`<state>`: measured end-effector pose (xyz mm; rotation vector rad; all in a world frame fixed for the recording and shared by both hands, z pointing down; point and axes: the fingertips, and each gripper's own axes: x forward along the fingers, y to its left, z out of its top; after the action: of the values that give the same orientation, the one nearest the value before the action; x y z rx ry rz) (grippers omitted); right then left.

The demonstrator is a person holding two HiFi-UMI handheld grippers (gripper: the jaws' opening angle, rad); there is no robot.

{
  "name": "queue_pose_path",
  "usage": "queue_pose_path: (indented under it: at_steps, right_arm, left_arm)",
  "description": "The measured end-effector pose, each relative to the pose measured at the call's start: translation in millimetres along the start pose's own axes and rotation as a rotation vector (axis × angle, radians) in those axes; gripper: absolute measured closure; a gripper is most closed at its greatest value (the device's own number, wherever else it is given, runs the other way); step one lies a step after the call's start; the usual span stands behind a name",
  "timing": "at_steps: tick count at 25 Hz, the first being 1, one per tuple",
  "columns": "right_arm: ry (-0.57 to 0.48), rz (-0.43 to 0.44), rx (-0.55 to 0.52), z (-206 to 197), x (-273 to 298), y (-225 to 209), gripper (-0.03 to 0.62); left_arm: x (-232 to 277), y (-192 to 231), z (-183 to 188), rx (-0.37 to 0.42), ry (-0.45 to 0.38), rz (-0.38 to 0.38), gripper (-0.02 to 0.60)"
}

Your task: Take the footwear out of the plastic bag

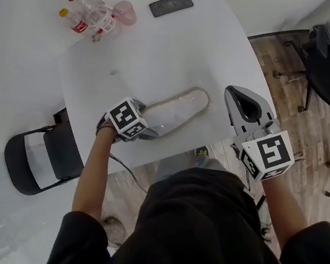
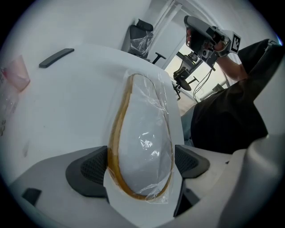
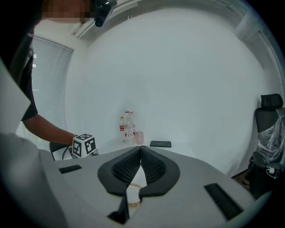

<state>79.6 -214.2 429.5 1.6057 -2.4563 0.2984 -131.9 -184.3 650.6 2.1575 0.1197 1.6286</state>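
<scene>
**A:** Where's the slipper?

**B:** It's flat on the surface, wrapped in the plastic bag. My left claw is spread apart across its near end. I can't quite tell whether the pads already graze the film. My right claw is closed on nothing and raised off to the side.

**A:** How do I do this well?

**B:** I'd squeeze the left onto the slipper's sides to pin it. Then I'd have the right pinch only loose film at the far end and draw it away. If both claws grab shoe and bag together, nothing slides.
</scene>
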Motion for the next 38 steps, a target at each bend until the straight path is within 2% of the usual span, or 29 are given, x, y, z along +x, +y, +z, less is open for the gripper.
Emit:
queue_pose_path:
  at_steps: [7,10,14,18,22,28,31,33,35,38]
  right_arm:
    - [-0.004,0.038,0.006,-3.0,6.6,14.2,0.577]
    - [-0.012,0.061,0.004,-1.4,7.6,15.4,0.577]
    - [-0.020,0.062,0.000,0.2,6.2,9.1,0.577]
    - [-0.023,0.052,-0.002,-1.2,-0.1,-4.7,0.577]
    - [-0.013,0.071,-0.013,-9.0,-1.2,-15.3,0.577]
    - [0.051,0.112,-0.018,-31.7,3.5,-29.0,0.576]
    - [0.063,0.113,0.009,-38.4,5.4,-33.8,0.576]
    - [0.068,0.123,0.004,-41.3,6.7,-31.6,0.576]
    - [0.075,0.140,-0.025,-44.1,8.4,-26.4,0.576]
    - [0.093,0.177,-0.058,-49.1,11.8,-20.0,0.576]
  left_arm:
    - [1.5,9.1,1.4,-0.014,0.017,0.120,0.126]
    - [2.5,7.6,3.7,-0.040,0.013,0.146,0.127]
    - [-2.8,2.0,8.6,-0.045,-0.054,0.163,0.189]
    - [-15.9,-0.4,12.7,0.017,-0.129,0.237,0.239]
    - [-29.2,-3.8,16.4,0.127,-0.216,0.303,0.252]
    - [-53.7,-10.5,23.5,0.198,-0.345,0.387,0.267]
    - [-62.6,-11.0,21.5,0.201,-0.376,0.401,0.276]
    - [-65.1,-11.0,19.4,0.208,-0.369,0.407,0.278]
    - [-68.0,-10.6,18.7,0.252,-0.363,0.440,0.284]
    - [-80.5,-14.6,24.8,0.313,-0.431,0.486,0.296]
